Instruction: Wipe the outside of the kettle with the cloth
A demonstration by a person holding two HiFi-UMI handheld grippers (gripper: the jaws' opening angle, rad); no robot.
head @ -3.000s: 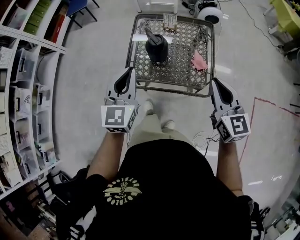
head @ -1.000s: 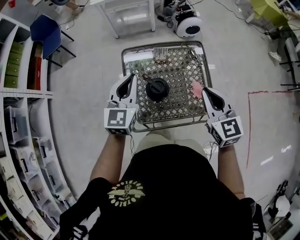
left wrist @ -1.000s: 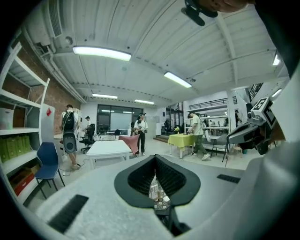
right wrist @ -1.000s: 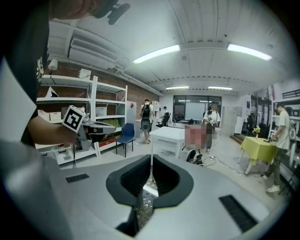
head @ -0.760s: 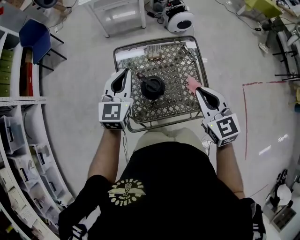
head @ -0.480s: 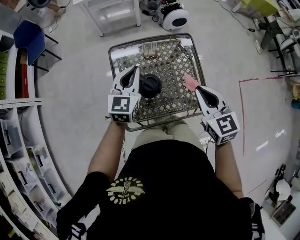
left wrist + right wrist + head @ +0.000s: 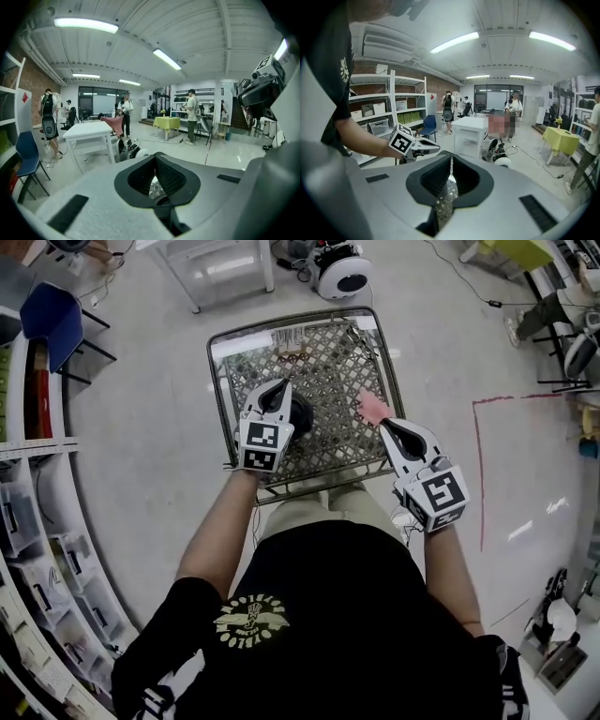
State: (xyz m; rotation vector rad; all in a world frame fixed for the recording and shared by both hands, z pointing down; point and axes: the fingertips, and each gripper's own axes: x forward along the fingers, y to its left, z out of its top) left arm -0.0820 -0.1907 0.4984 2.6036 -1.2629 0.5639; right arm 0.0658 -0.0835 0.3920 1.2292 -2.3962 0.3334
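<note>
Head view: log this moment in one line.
left gripper: shut, empty, at kettle | right gripper: shut, empty, beside cloth | cloth: lying on mesh table | wiping: not begun

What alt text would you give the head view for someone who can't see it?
Seen from above, a person in a black shirt holds the left tool by a black kettle on a wire-mesh table, the right tool beside a pink cloth.

Kettle mostly hidden
The left gripper (image 7: 277,387) covers most of the kettle (image 7: 302,415); only 1 dark edge shows beside it.
</note>
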